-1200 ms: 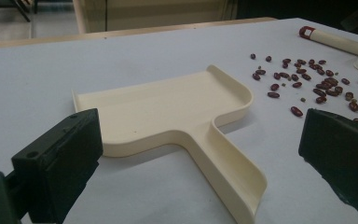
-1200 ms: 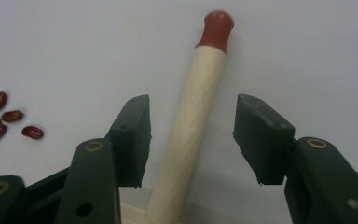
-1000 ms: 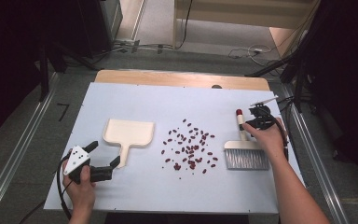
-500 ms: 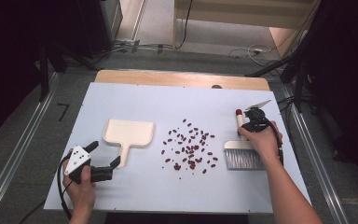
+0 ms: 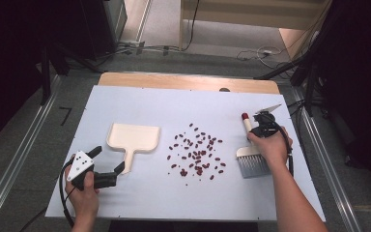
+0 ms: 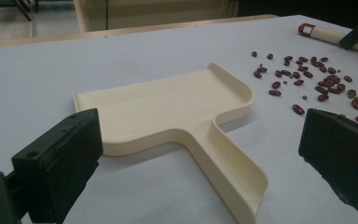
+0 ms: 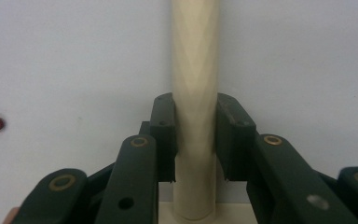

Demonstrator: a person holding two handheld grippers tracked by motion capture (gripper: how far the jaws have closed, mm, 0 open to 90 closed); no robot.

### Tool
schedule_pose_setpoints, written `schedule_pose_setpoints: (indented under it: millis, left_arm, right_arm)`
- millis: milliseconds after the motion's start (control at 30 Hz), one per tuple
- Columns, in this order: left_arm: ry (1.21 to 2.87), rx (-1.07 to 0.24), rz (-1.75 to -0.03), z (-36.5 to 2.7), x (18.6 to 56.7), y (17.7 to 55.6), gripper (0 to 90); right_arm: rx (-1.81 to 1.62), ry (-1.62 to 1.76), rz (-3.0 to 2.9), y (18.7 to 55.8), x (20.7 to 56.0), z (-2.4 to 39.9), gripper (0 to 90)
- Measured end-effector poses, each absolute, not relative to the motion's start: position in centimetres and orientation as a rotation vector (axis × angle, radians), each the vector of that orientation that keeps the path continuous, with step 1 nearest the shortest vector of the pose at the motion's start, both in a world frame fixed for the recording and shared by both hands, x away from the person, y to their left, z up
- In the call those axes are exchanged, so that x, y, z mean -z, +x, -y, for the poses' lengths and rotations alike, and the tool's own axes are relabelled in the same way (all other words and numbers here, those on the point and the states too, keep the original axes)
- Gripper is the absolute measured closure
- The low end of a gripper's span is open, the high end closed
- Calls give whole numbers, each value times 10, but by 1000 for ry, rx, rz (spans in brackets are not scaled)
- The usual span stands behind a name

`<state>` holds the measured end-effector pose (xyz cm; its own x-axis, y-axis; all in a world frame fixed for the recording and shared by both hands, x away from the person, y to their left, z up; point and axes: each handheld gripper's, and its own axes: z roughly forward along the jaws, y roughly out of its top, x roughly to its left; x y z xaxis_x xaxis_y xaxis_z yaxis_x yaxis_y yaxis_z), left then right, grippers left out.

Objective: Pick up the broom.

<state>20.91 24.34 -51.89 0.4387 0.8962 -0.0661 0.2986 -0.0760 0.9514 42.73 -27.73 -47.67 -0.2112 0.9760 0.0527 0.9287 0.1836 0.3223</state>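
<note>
At the near left of the white tabletop [image 5: 174, 101], the left gripper [image 5: 107, 168] lies low in the person's left hand [image 5: 83, 193], its jaws wide open and empty, pointing toward the handle of the dustpan [image 5: 134, 140]. In the left gripper view the handle end sits between the two jaws without touching either. The dustpan is a smooth cream plastic tray with a raised rim and a short channel handle, lying flat. To its right, in the middle of the tabletop, a loose scatter of small dark red beans [image 5: 196, 155] separates it from the brush [image 5: 251, 154]. The brush lies at the right, grey bristles nearest the person, cream round handle running away to a red tip. The right hand [image 5: 270, 147] reaches over the brush head, with the right gripper [image 7: 195, 135] pointing down. Its jaws have just been closing and now sit against both sides of the handle.
</note>
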Motion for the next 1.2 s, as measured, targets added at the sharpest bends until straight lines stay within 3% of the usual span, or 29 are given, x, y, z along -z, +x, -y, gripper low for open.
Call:
schedule_pose_setpoints:
  millis: [400, 1200]
  left_arm:
    - [1618, -700, -1063, -243, 519, 209, 0]
    - [1643, -722, -1035, -239, 519, 209, 9]
  right_arm:
    - [-698, 1779, -2223, 405, 474, 295, 694]
    - [-1437, 1468, -1828, 319, 443, 350, 694]
